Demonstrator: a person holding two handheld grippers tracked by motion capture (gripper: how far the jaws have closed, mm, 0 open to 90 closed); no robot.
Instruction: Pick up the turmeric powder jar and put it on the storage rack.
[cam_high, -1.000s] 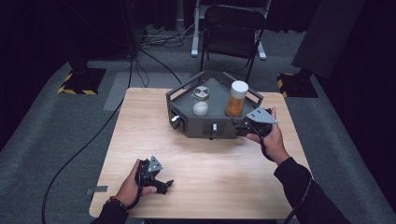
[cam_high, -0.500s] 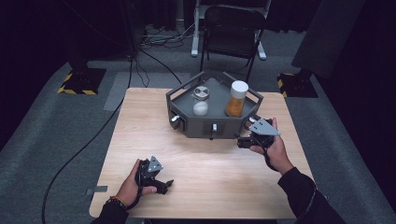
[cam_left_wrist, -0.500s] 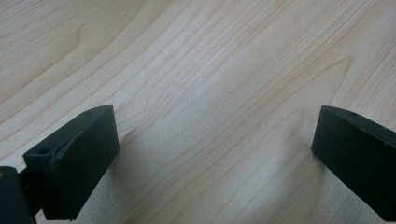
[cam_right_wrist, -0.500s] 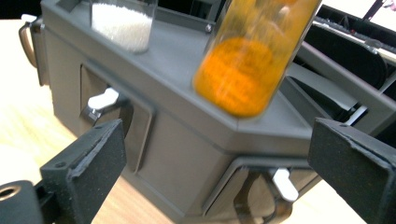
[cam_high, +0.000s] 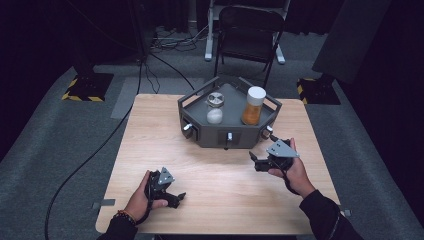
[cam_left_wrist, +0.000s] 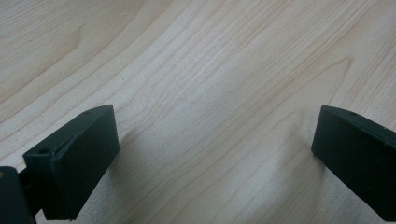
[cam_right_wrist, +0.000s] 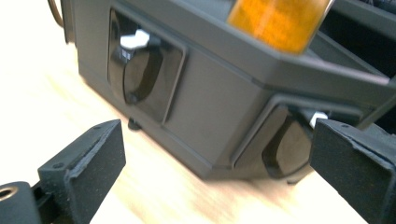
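Note:
A dark grey angular box stands at the far middle of the wooden table. On its top sit an orange jar with a white lid, a white rounded piece and a round metal tin. My right gripper hovers open just off the box's front right corner, jaws pointing left. In the right gripper view the gripper faces the box wall, with two recessed knobs and the jar above. My left gripper stays open low over bare wood, its jaws wide with nothing between.
Small knobs stick out from the box's front faces. A black folding chair stands behind the table, with cables on the grey floor. Weighted stand bases sit at both far corners.
My right gripper has drawn back from the box's right side toward the near edge and now sits lower, in front of the right corner. The left gripper has stayed put.

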